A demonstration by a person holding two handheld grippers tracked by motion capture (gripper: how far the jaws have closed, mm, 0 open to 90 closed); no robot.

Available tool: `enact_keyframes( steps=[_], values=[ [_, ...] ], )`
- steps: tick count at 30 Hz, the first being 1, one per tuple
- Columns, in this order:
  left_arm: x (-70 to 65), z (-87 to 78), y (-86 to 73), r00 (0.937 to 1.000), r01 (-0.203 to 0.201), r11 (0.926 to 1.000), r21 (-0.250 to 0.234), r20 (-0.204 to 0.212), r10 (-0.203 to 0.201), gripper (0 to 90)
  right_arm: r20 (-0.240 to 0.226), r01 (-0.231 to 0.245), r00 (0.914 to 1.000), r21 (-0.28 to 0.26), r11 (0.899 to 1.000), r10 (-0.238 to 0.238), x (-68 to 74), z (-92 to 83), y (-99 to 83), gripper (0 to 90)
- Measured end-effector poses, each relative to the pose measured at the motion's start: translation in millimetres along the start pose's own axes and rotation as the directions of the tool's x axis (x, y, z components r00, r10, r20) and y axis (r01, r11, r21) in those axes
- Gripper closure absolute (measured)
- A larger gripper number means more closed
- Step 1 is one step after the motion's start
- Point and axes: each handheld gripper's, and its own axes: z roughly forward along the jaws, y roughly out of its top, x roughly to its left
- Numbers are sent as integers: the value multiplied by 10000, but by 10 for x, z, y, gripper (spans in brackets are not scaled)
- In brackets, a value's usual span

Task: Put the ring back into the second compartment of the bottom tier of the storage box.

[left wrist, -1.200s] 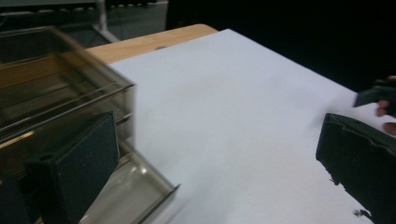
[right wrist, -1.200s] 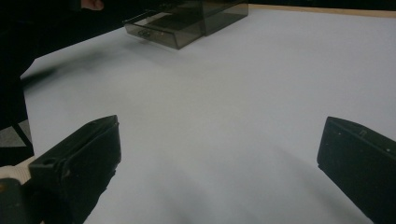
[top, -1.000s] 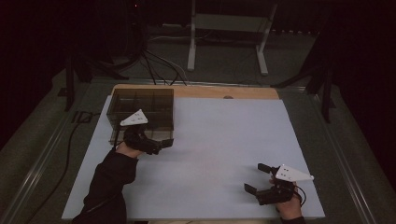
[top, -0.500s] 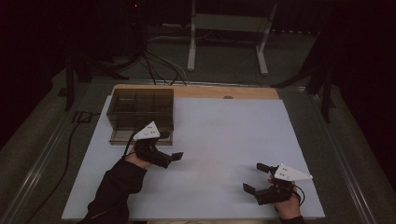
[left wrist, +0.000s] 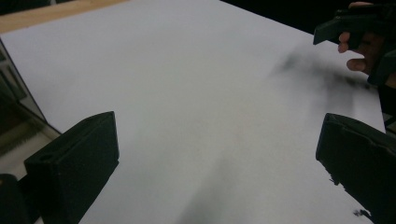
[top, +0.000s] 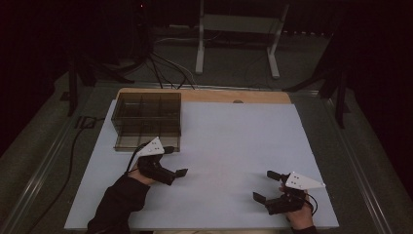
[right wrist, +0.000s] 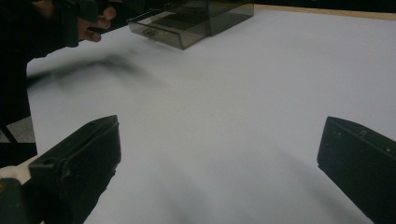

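Item 1, upper left of the high view: a drawer box (top: 147, 117), smoky see-through plastic, rectangular, divided into compartments; one shallow drawer (top: 146, 142) is pulled out toward the near edge. Its long axis runs across the frame. In the right gripper view the same box is seen at the upper middle (right wrist: 196, 18), its drawer front hard-edged and glossy.

Item 2, lower left of the high view: the left gripper (top: 176, 161), black, topped by a pale three-cornered plate, held in a dark-sleeved hand. Its jaws are spread wide and nothing is held. The open drawer lies just beyond it, up and slightly left; the jaws are turned rightward, away from the box. This gripper is judged much the nearer to the drawer, so any push or pull there would fall to it.

Item 3, centre: a white table sheet (top: 234, 146), matte, smooth, flat, laid over a wooden board (top: 214, 95).

Item 4, lower right of the high view: the right gripper (top: 266, 185), of the same build, jaws spread, nothing between them, well apart from the box.
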Motion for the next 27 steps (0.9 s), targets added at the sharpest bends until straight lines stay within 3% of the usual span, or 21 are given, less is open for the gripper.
enact_keyframes(
  steps=[2, 6, 11, 20, 27],
  values=[
    [-38, -1, -51, 9999, 82, 9996, 261, -135, -79, 6, 4, 17, 10000, -20, 10000, -17, -1, -2, 1, 0],
    [-103, -13, -136, 9995, -118, 9986, 524, -285, 134, 6, 0, 24, 10000, -29, 10000, -24, -1, -10, 0, 0],
    [-138, -98, -229, 9990, -159, 9980, 616, -399, 183, 6, 7, 24, 10000, -2, 10000, -24, 3, -8, -2, 0],
    [-155, -290, -356, 9972, -33, 9989, 473, -740, 68, 6, 55, 27, 10000, 29, 10000, -27, 0, -15, -6, 0],
    [-90, -484, -472, 9899, 521, 9984, 228, -1333, -486, 6, 63, -3, 10000, 47, 10000, 2, 2, -18, -8, 0]
  ],
)
